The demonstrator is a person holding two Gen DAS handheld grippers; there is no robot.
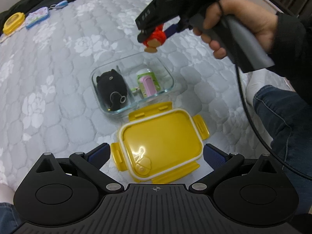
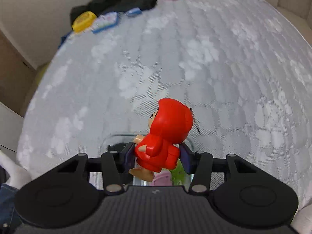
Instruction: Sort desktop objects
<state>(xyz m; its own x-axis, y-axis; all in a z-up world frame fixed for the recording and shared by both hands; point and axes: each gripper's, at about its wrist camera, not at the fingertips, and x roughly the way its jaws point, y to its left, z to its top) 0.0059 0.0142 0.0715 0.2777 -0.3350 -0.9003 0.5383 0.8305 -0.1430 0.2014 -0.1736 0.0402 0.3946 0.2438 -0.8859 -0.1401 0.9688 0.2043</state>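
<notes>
Right claw (image 2: 157, 157) pinched a red toy figure (image 2: 165, 134) mid frame above the glass box (image 1: 132, 81), left claw (image 1: 156, 154) spread wide over the yellow lid (image 1: 161, 142), low in frame.

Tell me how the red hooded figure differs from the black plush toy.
The red hooded figure looks hard and glossy; the black plush toy looks soft and matte. The figure is bright red with tan hands and feet; the plush is black with thin pale stitched lines. The figure is held in the air by the right gripper, above the glass container; the plush lies in that container's left compartment. Both are small character toys.
</notes>
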